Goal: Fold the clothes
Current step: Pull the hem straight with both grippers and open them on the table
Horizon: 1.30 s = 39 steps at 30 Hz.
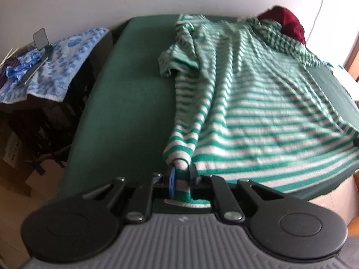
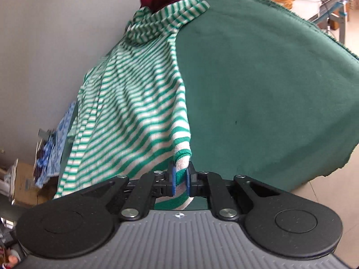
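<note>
The left tongs (image 1: 181, 171) point forward and downward, their 2 black fingers (image 1: 193, 172) drawn close together and pinching a bunched corner of the striped sweater (image 1: 258, 112), with a blue pad on the left finger pressed against the fabric. The right tongs (image 2: 181, 170) are angled downward too, jaws nearly closed, blue pads (image 2: 171, 179) clamping another hem corner of the same sweater between them.

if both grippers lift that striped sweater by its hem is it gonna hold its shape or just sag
Likely to sag: the striped sweater already drapes in soft folds between the left gripper and the right gripper, each shut on a hem corner. The knit looks thick, so probably fairly heavy for cloth. It may drag on the green table cover rather than slide freely.
</note>
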Available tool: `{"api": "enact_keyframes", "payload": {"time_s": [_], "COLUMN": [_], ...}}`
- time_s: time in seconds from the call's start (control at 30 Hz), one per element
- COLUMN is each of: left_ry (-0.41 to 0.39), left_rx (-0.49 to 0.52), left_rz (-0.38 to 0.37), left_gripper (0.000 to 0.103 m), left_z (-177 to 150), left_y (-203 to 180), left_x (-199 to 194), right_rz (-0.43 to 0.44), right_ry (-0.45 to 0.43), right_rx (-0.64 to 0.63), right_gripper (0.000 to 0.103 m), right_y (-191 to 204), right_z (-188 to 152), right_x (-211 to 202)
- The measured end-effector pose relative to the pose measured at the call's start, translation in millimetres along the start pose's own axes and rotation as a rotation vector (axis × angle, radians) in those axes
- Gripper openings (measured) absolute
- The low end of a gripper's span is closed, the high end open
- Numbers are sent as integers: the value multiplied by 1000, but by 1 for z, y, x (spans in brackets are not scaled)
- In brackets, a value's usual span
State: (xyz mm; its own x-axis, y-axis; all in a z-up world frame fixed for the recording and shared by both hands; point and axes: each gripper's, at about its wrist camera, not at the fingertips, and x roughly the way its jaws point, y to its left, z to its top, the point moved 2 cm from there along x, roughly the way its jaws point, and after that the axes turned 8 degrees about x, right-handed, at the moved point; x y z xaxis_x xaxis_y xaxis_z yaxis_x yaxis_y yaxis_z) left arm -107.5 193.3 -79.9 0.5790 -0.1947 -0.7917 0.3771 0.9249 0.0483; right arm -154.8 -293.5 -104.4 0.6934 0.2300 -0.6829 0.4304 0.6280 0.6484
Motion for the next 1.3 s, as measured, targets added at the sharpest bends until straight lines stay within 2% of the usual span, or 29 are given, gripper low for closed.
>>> {"api": "enact_keyframes", "payload": {"time_s": [0.03,0.13,0.17,0.23,0.3,0.47,0.5,0.63,0.73,0.8,0.9,0.97,1.07,1.2,1.23,1.3], "left_ry": [-12,-34,-31,-19,1,74,92,116,104,83,46,29,10,12,14,32], "left_rx": [-11,-32,-33,-34,-34,6,7,8,-4,-5,-1,-1,-5,32,44,56], "left_rz": [-3,-5,0,1,-7,-9,-14,-16,-14,-7,17,25,31,38,40,13], "left_gripper": [11,13,13,13,13,15,15,16,17,17,17,17,17,17,17,21], "left_z": [6,20,23,27,27,8,5,6,13,19,31,38,47,47,46,42], "left_y": [3,11,13,14,12,6,6,6,6,6,6,5,5,1,1,-3], "left_x": [-1,0,2,7,12,23,26,32,31,29,25,24,24,24,24,28], "right_rz": [6,-7,-36,-95,-120,-139,-164,-223,-289,-322,-236,-190,-231,-293,-307,-289], "right_ry": [-8,-37,-53,-83,-52,12,-1,-62,-121,-135,-113,-119,-86,-107,-116,-142], "right_rx": [3,-20,-89,-230,-404,-653,-691,-750,-788,-792,-694,-727,-951,-987,-987,-935], "right_gripper": [10,25,33,40,40,41,41,41,47,46,45,45,45,42,41,26], "right_y": [2,5,10,18,25,31,31,37,38,38,32,32,38,35,34,32], "right_z": [2,4,2,-2,-19,-68,-76,-88,-89,-87,-76,-78,-99,-103,-103,-97], "right_x": [-2,-10,-13,-18,-25,-40,-37,-19,-8,-1,-11,-24,-20,-7,-4,-5]}}
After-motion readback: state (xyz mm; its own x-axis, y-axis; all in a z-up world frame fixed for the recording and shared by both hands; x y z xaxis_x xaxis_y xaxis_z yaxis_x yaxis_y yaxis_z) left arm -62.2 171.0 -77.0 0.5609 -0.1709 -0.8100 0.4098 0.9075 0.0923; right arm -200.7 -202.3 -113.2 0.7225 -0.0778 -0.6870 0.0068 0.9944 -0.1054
